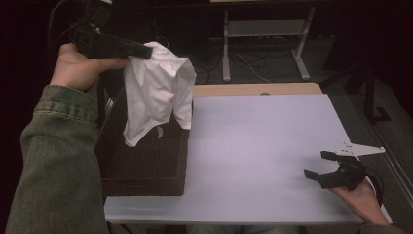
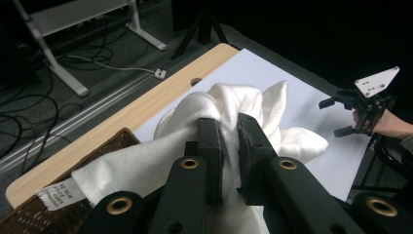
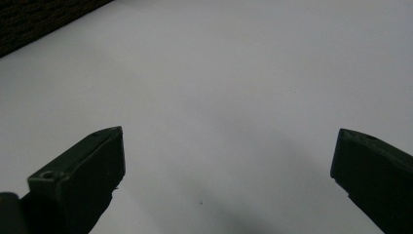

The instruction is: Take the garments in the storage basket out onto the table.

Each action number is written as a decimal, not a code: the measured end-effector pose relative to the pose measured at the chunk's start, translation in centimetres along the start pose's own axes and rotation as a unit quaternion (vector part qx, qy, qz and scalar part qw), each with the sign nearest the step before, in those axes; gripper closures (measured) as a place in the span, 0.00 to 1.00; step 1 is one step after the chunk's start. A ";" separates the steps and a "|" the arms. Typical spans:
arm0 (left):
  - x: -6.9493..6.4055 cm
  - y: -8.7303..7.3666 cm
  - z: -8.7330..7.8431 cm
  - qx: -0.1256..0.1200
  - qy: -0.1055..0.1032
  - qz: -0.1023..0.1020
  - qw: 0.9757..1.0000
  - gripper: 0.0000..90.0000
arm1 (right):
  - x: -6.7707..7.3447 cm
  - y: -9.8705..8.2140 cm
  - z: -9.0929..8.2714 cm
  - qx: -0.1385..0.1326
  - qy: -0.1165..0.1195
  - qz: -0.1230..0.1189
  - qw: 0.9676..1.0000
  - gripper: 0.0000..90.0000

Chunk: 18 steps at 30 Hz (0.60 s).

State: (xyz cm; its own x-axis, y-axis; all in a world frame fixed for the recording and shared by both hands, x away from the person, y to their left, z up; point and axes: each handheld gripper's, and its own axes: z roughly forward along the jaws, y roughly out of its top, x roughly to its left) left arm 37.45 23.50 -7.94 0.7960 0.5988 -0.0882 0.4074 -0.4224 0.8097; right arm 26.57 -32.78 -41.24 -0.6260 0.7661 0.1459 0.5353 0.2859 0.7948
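A white cloth (image 1: 157,90) hangs in the air above a dark wicker basket (image 1: 146,161) at the table's left. My left gripper (image 1: 146,50) is shut on the cloth's top edge. In the left gripper view the two black jaws pinch a fold of the white cloth (image 2: 229,105), and a small label (image 2: 58,194) shows at its lower corner. My right gripper (image 1: 319,165) rests low over the white table surface (image 1: 258,146) near the front right, open with nothing between its jaws. In the right gripper view its jaws stand wide apart over the bare white table surface (image 3: 219,97).
The basket's dark corner (image 3: 34,22) shows at the upper left of the right gripper view. A wooden strip with a hole (image 1: 264,89) runs along the table's far edge. Beyond it stand a white desk frame (image 1: 263,39) and cables on the floor.
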 end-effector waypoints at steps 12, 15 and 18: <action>-1.8 2.2 3.3 -0.003 -0.035 0.015 0.999 0.90 | 0.2 0.0 -0.1 -0.008 0.001 0.000 1.000 0.00; -2.3 2.8 4.1 -0.002 -0.048 0.021 0.999 0.90 | 0.1 0.0 -0.2 -0.010 0.002 0.000 1.000 0.00; -2.7 3.3 5.1 -0.002 -0.054 0.025 0.998 0.90 | 0.1 0.0 -0.3 -0.013 0.003 0.004 1.000 0.00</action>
State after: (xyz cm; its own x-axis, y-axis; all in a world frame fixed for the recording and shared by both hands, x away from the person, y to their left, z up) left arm 38.93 17.04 -7.96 0.8585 0.5009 -0.1095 0.3647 -0.4464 0.8171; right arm 26.32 -32.86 -41.03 -0.6252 0.7650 0.1548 0.5255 0.2658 0.8082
